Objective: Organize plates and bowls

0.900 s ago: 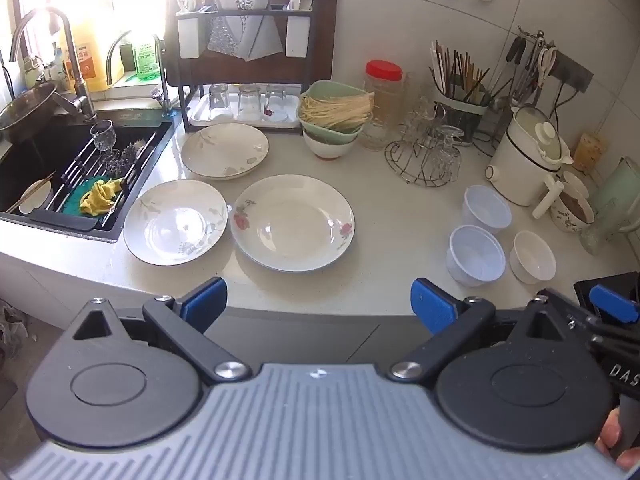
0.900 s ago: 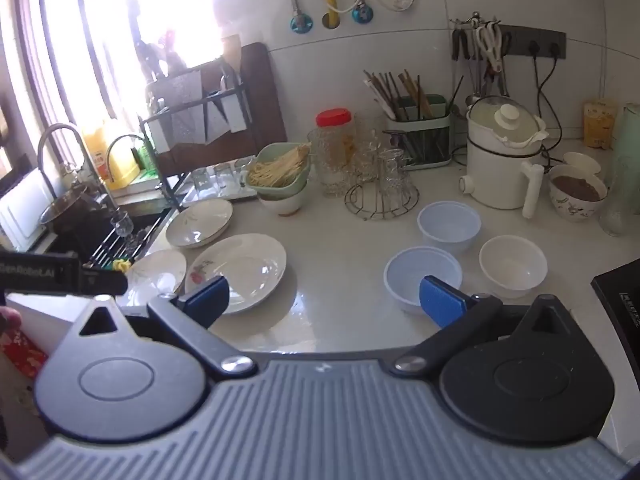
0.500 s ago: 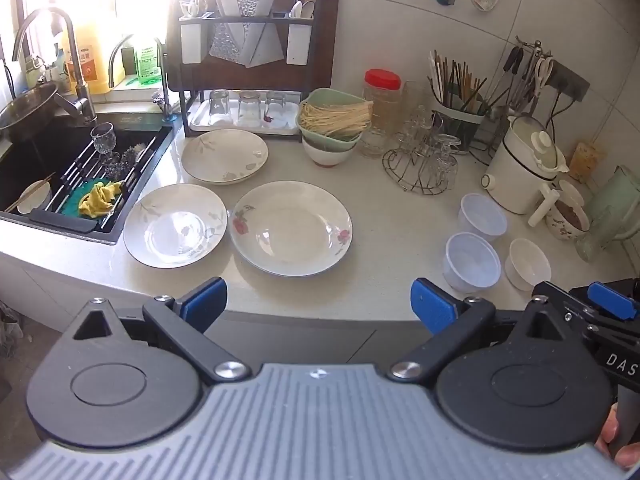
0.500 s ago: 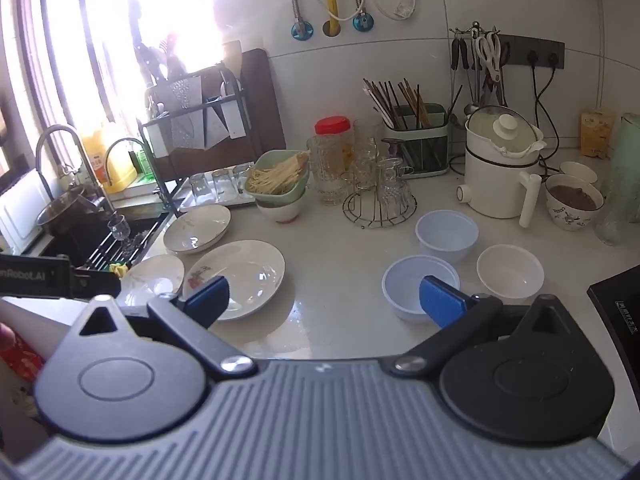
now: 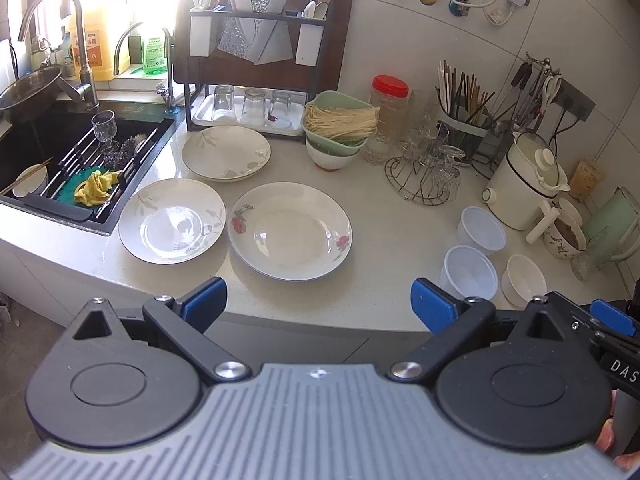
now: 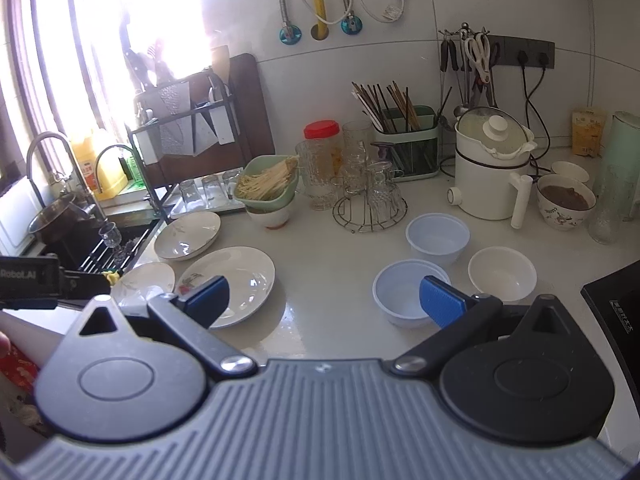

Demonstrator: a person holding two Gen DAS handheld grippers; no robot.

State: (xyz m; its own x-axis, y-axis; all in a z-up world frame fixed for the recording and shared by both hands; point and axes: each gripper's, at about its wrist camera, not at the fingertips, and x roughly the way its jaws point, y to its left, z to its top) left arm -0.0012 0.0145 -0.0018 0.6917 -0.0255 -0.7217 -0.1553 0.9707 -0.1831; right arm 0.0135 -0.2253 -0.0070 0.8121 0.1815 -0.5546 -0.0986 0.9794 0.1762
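Observation:
Three white plates lie on the counter: a rose-patterned plate (image 5: 290, 231) (image 6: 232, 284) in the middle, a leaf-patterned plate (image 5: 172, 226) (image 6: 144, 282) to its left, and a third plate (image 5: 226, 153) (image 6: 187, 235) behind them. To the right stand two translucent plastic bowls (image 5: 471, 273) (image 6: 412, 294), (image 5: 480, 230) (image 6: 437, 238) and a white ceramic bowl (image 5: 523, 280) (image 6: 502, 274). My left gripper (image 5: 318, 302) hangs open over the counter's front edge, nothing between its blue pads. My right gripper (image 6: 324, 300) is open too, in front of the bowls, holding nothing.
A sink (image 5: 48, 148) with a drain rack lies at the left. Behind the plates stand a dish rack (image 5: 256, 76) with glasses, a green bowl of noodles (image 5: 338, 128), a wire glass stand (image 5: 426, 176), a chopstick holder (image 5: 462, 128) and a white electric pot (image 5: 524, 184). A black cooktop (image 6: 616, 308) is at the right.
Both grippers have drawn back and up a little from the counter, so plates and bowls appear slightly smaller. Both jaws stay wide open; nothing on the counter moved.

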